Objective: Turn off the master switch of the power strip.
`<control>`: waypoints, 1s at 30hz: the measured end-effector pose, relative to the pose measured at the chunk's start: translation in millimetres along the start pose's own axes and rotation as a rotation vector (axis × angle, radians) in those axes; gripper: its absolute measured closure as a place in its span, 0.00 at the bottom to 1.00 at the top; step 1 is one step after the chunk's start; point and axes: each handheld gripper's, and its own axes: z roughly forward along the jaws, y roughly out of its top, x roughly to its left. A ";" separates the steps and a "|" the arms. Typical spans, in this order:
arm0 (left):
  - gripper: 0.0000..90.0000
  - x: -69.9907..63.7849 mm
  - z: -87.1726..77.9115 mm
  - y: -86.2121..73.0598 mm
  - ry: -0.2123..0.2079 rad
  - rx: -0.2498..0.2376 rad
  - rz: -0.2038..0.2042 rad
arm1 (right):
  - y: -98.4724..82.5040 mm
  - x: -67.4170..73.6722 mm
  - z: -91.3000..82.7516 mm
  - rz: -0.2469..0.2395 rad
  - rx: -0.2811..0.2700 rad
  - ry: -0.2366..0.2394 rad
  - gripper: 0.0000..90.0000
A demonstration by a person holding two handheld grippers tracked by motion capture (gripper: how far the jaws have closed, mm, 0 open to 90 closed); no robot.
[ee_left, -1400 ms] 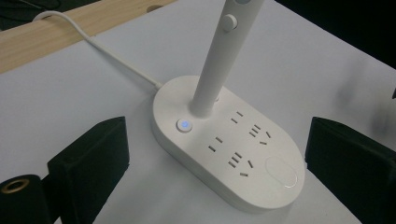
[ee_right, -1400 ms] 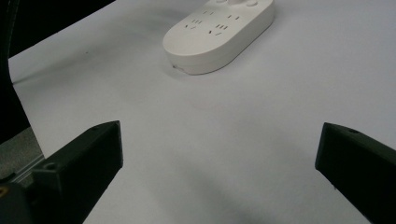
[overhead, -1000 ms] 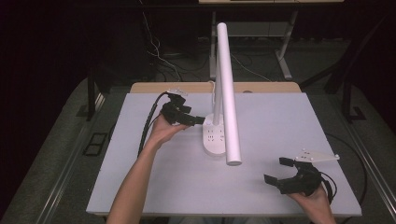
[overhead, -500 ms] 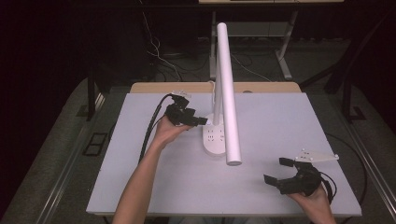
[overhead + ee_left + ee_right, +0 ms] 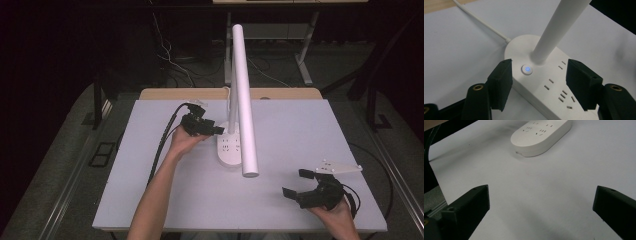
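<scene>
Left gripper (image 5: 537, 82) has dropped onto the lamp base (image 5: 230, 150) mid-desk (image 5: 150, 200), fingers just narrowing, astride it but not gripping, so I'm lining up on the power button (image 5: 527, 69); right gripper (image 5: 301, 183) idles open.

This looks like a lab or recording room. A plain grey-white table (image 5: 280, 200) stands alone on dark carpet (image 5: 65, 165), with blacked-out surroundings on the left and far sides, loose cables (image 5: 172, 62) on the floor behind, and desk legs (image 5: 305, 60) at the far right.
</scene>
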 end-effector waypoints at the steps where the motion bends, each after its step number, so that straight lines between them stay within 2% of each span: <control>1: 0.44 0.6 1.4 -0.4 -0.001 0.000 0.002 | 0.0 0.1 0.0 -0.001 0.000 0.000 0.00; 8: 0.53 3.2 9.6 -4.4 -0.023 -0.005 -0.033 | -0.2 -0.1 0.1 -0.003 0.003 0.000 0.00; 15: 0.69 4.9 17.1 -6.4 -0.029 -0.006 -0.051 | -0.5 -0.5 -0.6 0.002 0.005 0.000 0.00; 19: 0.76 4.0 21.8 -7.5 -0.025 -0.017 -0.079 | -0.5 0.0 -0.4 0.002 0.008 0.001 0.00; 22: 0.83 4.6 23.3 -7.7 -0.018 -0.021 -0.077 | -0.5 0.2 -0.4 0.000 0.008 0.001 0.00; 28: 0.96 6.4 26.7 -8.2 -0.007 -0.049 -0.110 | -0.5 -0.1 -0.5 -0.001 0.007 0.002 0.00; 29: 0.97 7.8 26.1 -8.3 -0.005 -0.037 -0.097 | -0.5 -0.2 -0.5 -0.001 0.006 0.002 0.00; 30: 0.98 8.0 27.0 -8.3 -0.004 -0.049 -0.105 | -0.5 -0.3 -0.6 -0.001 0.006 0.002 0.00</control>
